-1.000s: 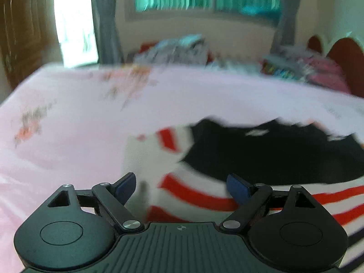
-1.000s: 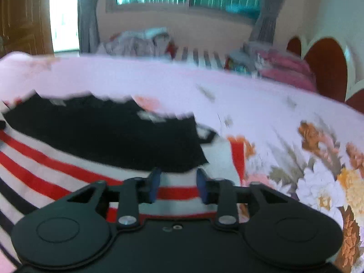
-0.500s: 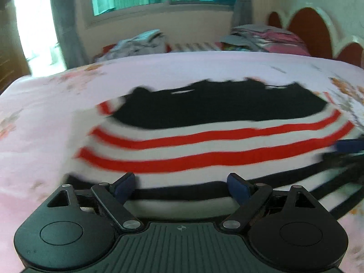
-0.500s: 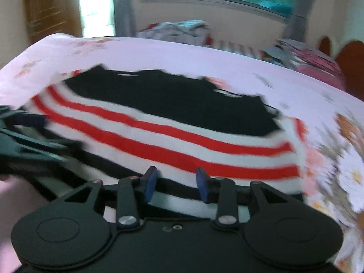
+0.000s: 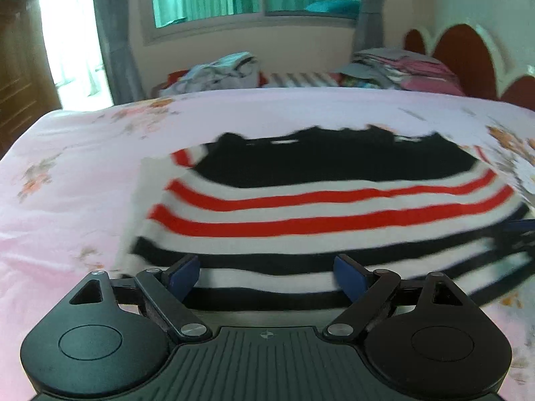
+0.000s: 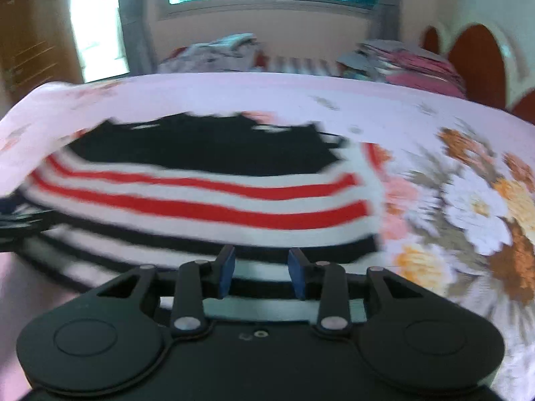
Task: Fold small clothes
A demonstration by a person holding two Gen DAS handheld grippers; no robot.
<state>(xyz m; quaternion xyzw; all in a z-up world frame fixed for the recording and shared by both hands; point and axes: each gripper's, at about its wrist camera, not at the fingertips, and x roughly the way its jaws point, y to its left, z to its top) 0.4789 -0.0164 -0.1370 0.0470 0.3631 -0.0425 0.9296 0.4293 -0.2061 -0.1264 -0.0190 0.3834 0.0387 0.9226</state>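
Observation:
A small striped shirt (image 5: 317, 207) lies flat on the pink floral bedsheet (image 5: 73, 173). It is black at the far end, with red, white and black stripes nearer me. It also shows in the right wrist view (image 6: 207, 197). My left gripper (image 5: 266, 272) is open and empty over the shirt's near hem, toward its left side. My right gripper (image 6: 261, 269) is open with a narrower gap and empty, over the near hem toward the right side. The right gripper shows at the right edge of the left wrist view (image 5: 516, 230), blurred.
A pile of clothes (image 5: 220, 73) and a stack of folded clothes (image 5: 398, 67) sit at the far side of the bed. A red headboard (image 5: 468, 56) stands at the far right. A wooden cabinet (image 5: 16, 77) and a bright doorway are at the left.
Both grippers have pulled back from the shirt's far corners to its near hem. The views now face the shirt squarely. The jaw openings have not changed.

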